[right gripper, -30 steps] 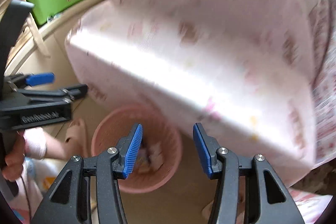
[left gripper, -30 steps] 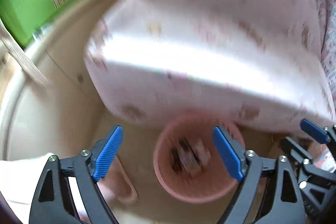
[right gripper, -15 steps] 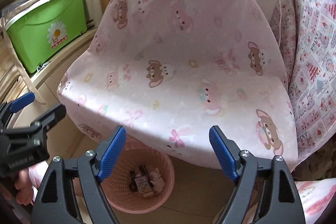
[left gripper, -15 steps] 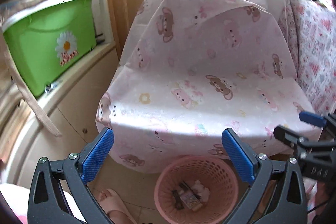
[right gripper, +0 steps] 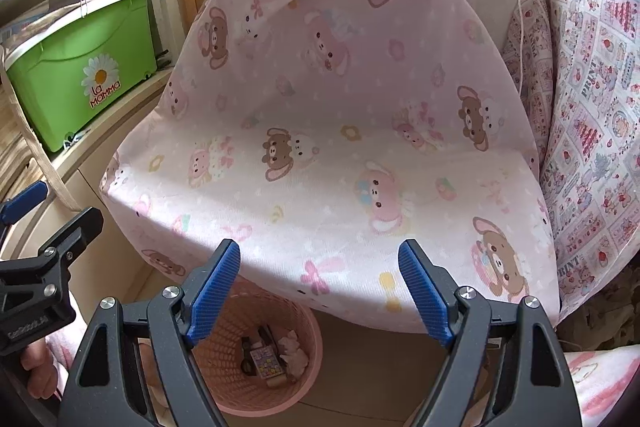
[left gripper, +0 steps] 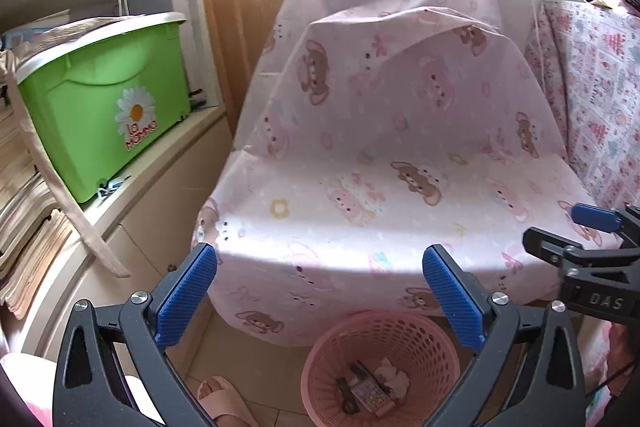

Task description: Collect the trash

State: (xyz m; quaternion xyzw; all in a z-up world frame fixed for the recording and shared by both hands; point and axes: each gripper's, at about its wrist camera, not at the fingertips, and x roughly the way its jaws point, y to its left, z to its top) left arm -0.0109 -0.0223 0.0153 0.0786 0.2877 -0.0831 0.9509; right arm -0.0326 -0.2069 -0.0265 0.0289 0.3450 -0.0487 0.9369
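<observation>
The left gripper [left gripper: 320, 295] and the right gripper [right gripper: 320, 291] both hang with jaws spread and empty above the pink waste basket [left gripper: 380, 331] — at 6 o'clock in the left view, 7 o'clock in the right — with trash [right gripper: 272, 351] lying inside, beside a chair under pink bear-print cloth [left gripper: 400, 131].

Pink perforated basket [left gripper: 380, 367] upright on floor, wrappers and crumpled tissue [left gripper: 372, 389] at its bottom

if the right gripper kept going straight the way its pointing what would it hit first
Most likely the pink bear-print cloth draped over the seat: the open right gripper aims at its front edge. The pink basket sits lower left, below that line, though depth is uncertain.
</observation>
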